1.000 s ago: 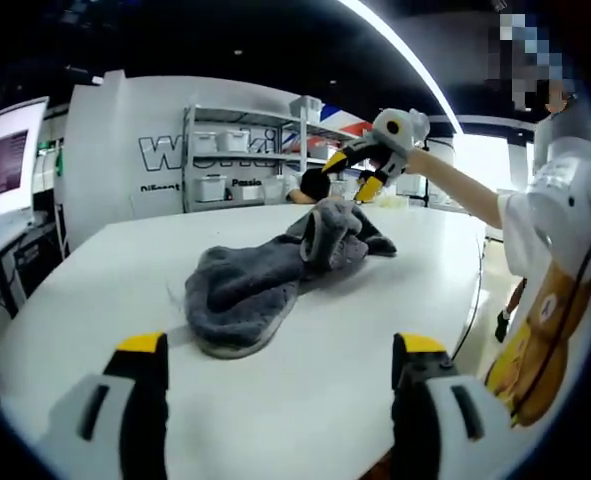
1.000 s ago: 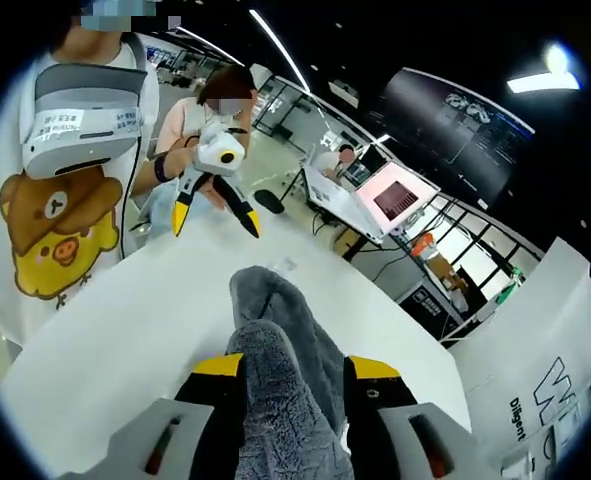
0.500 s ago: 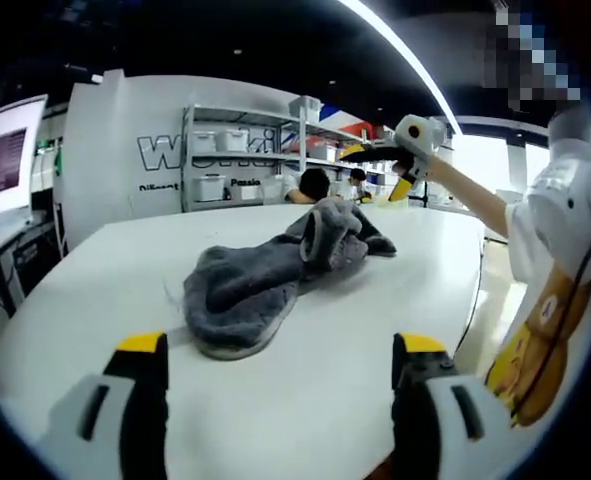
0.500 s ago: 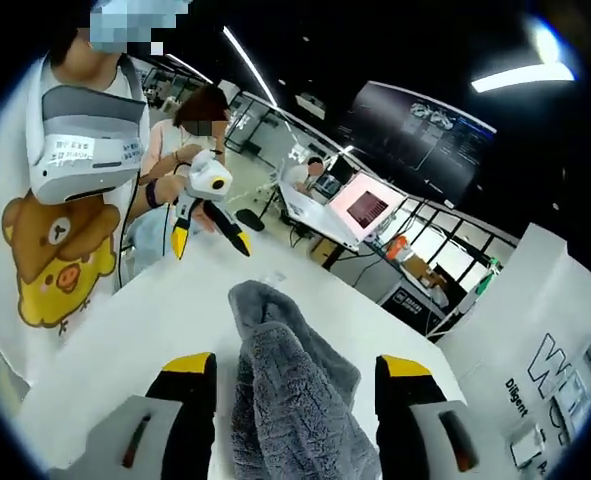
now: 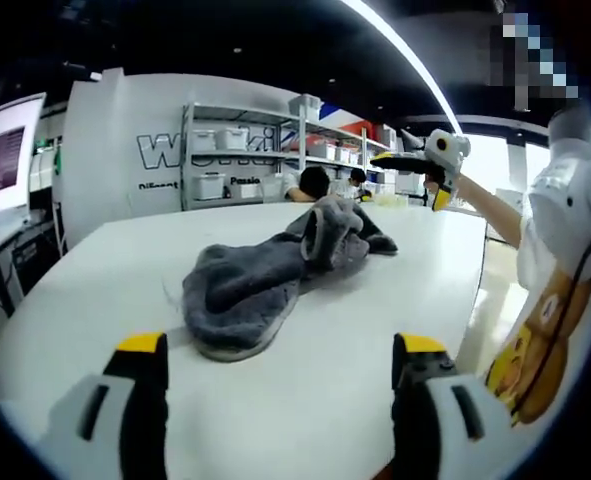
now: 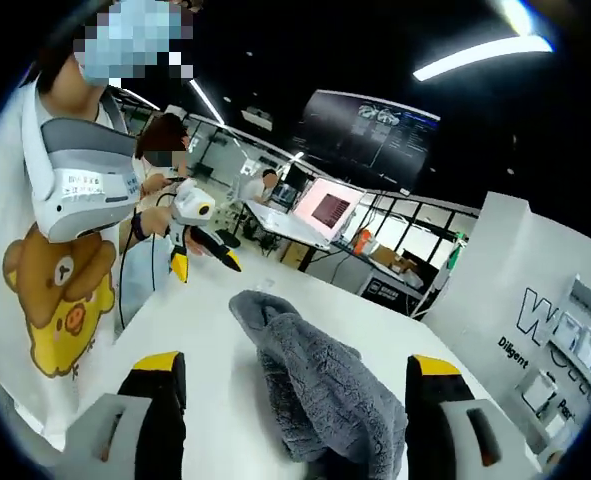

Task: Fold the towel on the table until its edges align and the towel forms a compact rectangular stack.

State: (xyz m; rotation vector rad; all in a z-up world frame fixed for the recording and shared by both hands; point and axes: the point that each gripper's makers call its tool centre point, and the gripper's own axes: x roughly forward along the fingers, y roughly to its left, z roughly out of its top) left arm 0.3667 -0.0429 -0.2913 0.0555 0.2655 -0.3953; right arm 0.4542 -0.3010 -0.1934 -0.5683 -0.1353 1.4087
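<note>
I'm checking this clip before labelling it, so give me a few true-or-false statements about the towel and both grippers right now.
1. The grey towel lies crumpled on the white table. True.
2. The towel is already a neat rectangular stack. False: it is a bunched, uneven heap.
3. The right gripper is clamped on the towel. False: in the right gripper view its jaws stand wide apart with the towel lying between them, ungripped.
4. The left gripper is open and holds nothing. True.
5. In the left gripper view, the right gripper is raised above the table's far side. True.
</note>
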